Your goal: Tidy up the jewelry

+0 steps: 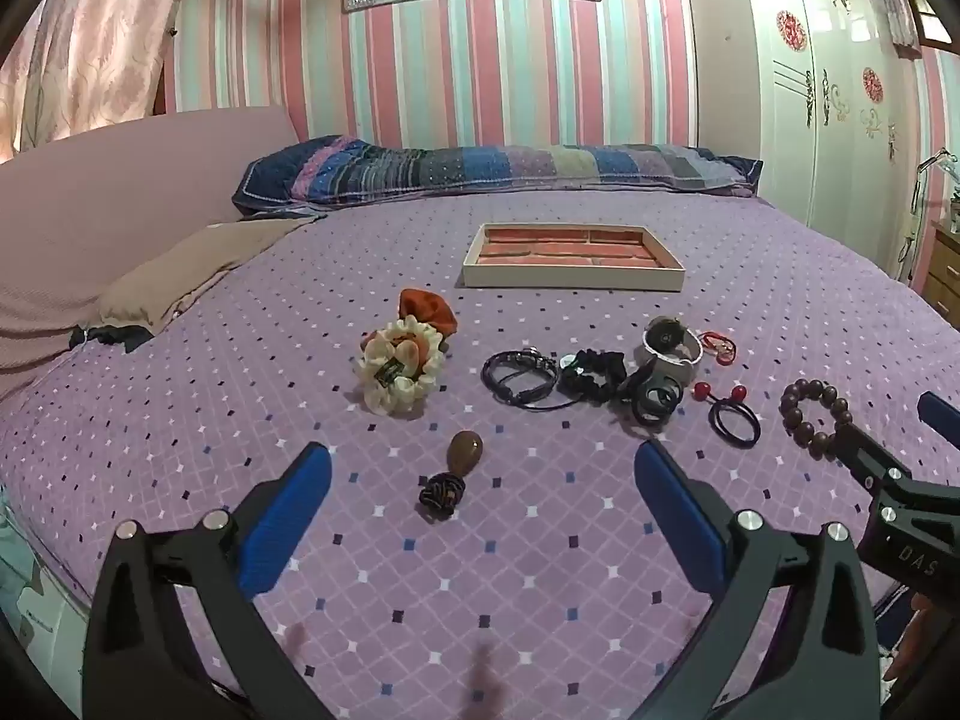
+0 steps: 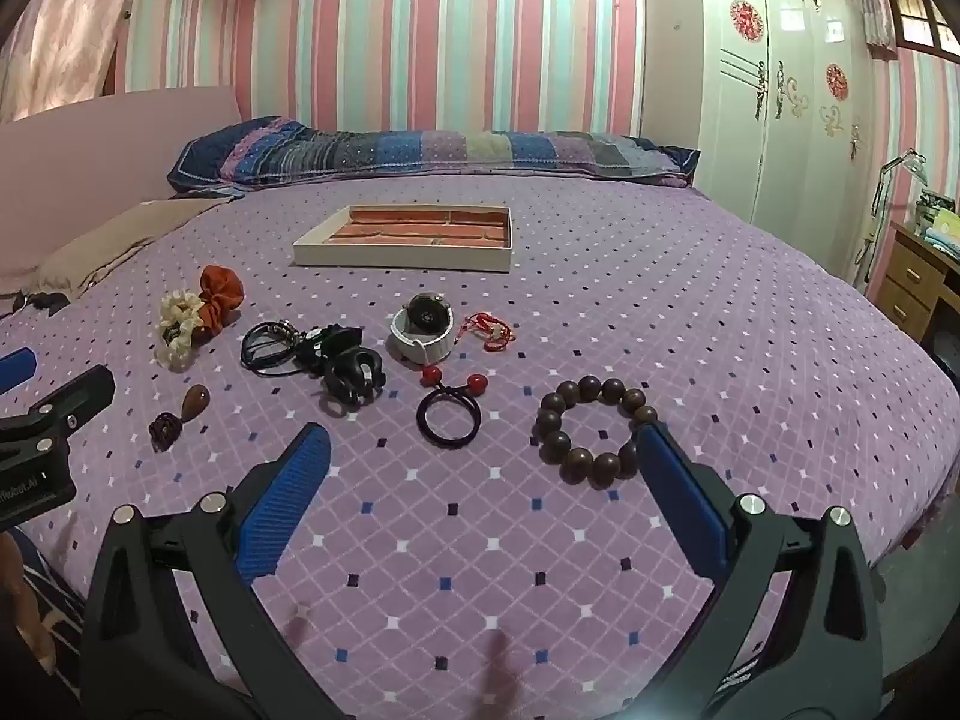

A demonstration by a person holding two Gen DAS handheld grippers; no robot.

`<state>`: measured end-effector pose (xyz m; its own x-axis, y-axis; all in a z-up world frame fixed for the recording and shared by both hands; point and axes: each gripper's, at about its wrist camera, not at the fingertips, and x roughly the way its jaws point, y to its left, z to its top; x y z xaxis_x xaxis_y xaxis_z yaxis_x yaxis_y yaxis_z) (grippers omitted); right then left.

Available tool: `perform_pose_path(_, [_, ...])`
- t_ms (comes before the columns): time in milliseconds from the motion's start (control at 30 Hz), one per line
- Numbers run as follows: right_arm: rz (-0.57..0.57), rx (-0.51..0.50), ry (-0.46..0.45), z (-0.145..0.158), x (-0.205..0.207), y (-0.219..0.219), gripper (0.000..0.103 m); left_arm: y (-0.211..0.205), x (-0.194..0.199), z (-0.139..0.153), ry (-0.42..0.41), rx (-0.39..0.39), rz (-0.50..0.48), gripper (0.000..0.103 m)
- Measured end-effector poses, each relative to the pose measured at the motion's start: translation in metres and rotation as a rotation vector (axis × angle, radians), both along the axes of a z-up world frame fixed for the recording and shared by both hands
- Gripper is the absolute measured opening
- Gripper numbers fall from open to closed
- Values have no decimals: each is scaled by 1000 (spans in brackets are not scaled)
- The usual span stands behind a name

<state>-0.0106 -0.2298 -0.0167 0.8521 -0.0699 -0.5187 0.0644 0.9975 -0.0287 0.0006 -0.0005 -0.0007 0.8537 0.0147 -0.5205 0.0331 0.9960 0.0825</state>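
Jewelry lies scattered on a purple bedspread (image 1: 540, 570). A cream tray (image 1: 573, 279) with red lining sits farther back (image 2: 402, 258). My left gripper (image 1: 480, 468) is open above a brown pendant (image 1: 463, 449) with a dark knot. My right gripper (image 2: 483, 450) is open, its right pad beside a brown bead bracelet (image 2: 594, 432). Between them lie a black hair tie with red balls (image 2: 450, 414), a watch on a white stand (image 2: 423, 324), black cords (image 1: 519, 375), a red string (image 2: 492, 327), and cream and orange scrunchies (image 1: 399, 366).
A patterned pillow (image 1: 498, 171) lies along the head of the bed, a beige cloth (image 1: 198, 264) at the left. A white wardrobe (image 2: 780, 90) and a wooden nightstand (image 2: 912, 288) stand at the right. The bed's edge runs just under the grippers.
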Motion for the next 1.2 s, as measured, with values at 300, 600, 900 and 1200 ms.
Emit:
perform_pose_path(300, [-2, 12, 4, 5, -1, -1, 99, 4, 0, 8, 18, -13, -3, 99])
perform_pose_path(600, [-11, 22, 17, 2, 0, -4, 99, 5, 1, -3, 23, -8, 3, 99])
perform_pose_path(900, [-13, 24, 23, 0, 0, -5, 99, 7, 3, -8, 35, -6, 7, 99])
perform_pose_path(1200, [-20, 27, 24, 1, 0, -7, 99, 8, 1, -7, 32, 9, 11, 99])
